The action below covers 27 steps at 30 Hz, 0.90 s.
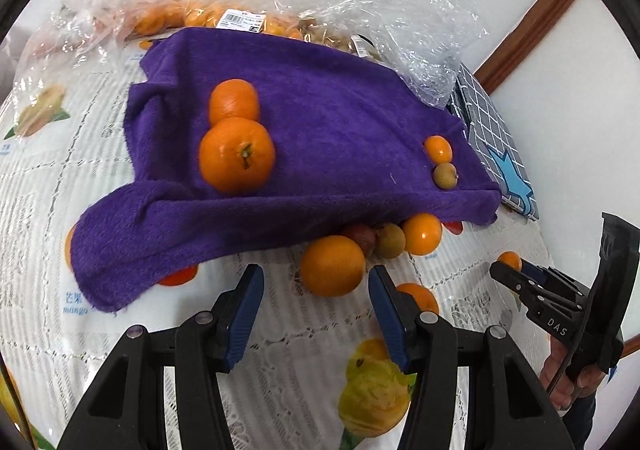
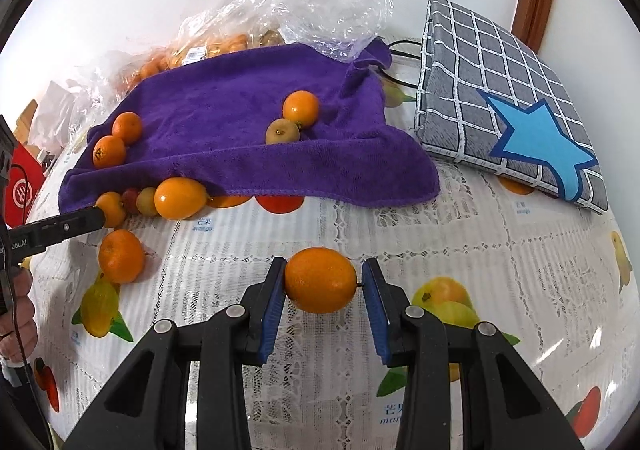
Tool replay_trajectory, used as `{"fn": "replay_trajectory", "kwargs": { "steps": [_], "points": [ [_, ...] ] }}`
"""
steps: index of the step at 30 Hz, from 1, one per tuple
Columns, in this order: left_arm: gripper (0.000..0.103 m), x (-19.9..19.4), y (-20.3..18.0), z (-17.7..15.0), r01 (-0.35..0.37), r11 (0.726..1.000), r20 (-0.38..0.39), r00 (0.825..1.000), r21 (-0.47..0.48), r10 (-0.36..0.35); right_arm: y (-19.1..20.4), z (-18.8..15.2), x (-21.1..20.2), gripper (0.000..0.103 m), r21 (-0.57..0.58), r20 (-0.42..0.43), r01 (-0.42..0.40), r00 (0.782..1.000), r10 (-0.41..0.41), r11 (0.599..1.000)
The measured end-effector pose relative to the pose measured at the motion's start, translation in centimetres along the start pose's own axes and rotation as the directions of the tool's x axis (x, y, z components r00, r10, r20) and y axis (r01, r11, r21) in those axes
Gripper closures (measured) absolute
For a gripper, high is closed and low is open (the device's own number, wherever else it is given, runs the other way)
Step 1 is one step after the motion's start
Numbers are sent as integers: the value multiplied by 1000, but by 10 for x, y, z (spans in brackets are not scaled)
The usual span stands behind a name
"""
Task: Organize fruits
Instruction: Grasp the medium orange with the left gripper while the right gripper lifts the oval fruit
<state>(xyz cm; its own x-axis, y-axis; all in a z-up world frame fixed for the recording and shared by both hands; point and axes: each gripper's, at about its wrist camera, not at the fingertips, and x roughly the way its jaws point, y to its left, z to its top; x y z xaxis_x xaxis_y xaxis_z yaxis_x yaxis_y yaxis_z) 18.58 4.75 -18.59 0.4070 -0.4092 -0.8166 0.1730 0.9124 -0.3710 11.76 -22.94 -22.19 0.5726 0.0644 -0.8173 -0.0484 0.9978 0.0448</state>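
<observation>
1. Clear plastic bags point(image 2: 168, 62) holding small orange fruit lie at the far left edge of the table, behind the purple towel point(image 2: 224, 122).
2. The left gripper point(image 1: 316, 306) has its jaws apart with nothing pressed between the pads. An orange point(image 1: 332, 265) sits on the tablecloth point(image 1: 280, 350) just ahead of the fingertips, at the towel's near hem.
3. Two mandarins point(image 1: 236, 138) rest touching each other on the left part of the towel.
4. A row of fruit lies under the towel's raised front hem: a kumquat point(image 2: 180, 197), a pale longan point(image 2: 146, 201) and a reddish fruit point(image 2: 131, 199), touching one another.
5. A single mandarin point(image 2: 121, 256) lies on the open cloth, clear of the towel.
6. The right gripper point(image 2: 322, 290) holds an oval kumquat point(image 2: 320, 280) between its blue pads, above bare tablecloth in front of the towel. Open cloth surrounds it on all sides.
7. A kumquat and a longan point(image 2: 282, 131) sit touching on the towel's right part.
8. A grey checked cushion point(image 2: 492, 90) with a blue star occupies the far right edge, just beside the towel's corner.
</observation>
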Motion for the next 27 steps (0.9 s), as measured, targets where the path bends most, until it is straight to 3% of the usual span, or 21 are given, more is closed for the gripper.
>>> {"fn": "replay_trajectory", "kwargs": {
  "steps": [11, 15, 17, 27],
  "points": [
    [51, 8, -11, 4, -32, 999, 8, 999, 17, 31, -1, 2, 3, 65, -3, -7, 5, 1000, -5, 1000],
    [64, 9, -10, 5, -35, 999, 10, 999, 8, 34, -1, 2, 3, 65, -4, -9, 8, 1000, -8, 1000],
    [69, 9, -8, 5, -2, 1000, 5, 1000, -6, 2, -1, 2, 3, 65, -5, -9, 10, 1000, -10, 1000],
    [69, 1, -2, 0, -2, 1000, 24, 1000, -16, 2, 2, 2, 5, 65, -15, -12, 8, 1000, -8, 1000]
  ]
}}
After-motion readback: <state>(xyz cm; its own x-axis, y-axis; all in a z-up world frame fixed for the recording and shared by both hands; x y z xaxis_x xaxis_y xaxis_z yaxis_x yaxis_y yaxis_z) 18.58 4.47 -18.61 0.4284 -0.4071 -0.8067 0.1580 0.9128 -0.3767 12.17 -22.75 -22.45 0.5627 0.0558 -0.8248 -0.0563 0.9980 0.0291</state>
